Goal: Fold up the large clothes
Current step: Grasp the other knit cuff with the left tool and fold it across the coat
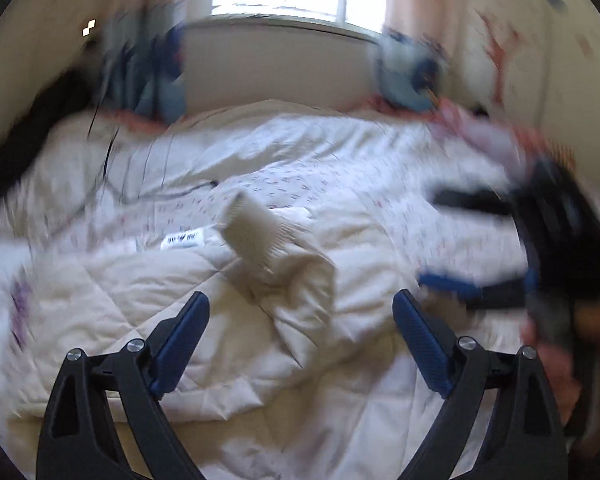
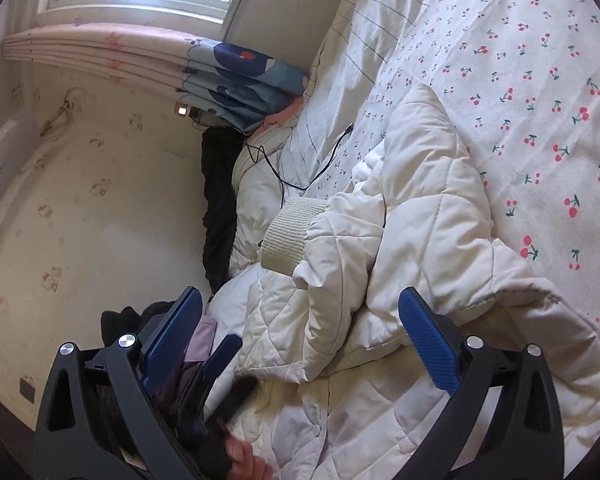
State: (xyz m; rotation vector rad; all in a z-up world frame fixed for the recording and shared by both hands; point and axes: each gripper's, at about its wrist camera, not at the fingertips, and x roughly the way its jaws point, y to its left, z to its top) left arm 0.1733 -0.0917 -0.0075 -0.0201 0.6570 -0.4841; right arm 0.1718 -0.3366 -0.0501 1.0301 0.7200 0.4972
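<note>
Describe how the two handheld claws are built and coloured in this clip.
Both match: the left claw and right claw each have two black plastic arms with triangular cut-outs, silver round bolts at the pivots, and blue ribbed pads on the fingers. No cables or markings show on them.

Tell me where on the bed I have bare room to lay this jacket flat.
Freest: the cherry-print sheet beyond the white quilted jacket, toward the striped pillow. Crowded: the wall side, where a black cable trails over bedding beside dark clothes, and the window end under the curtain. Both claws, left and right, hover open over the jacket.
</note>
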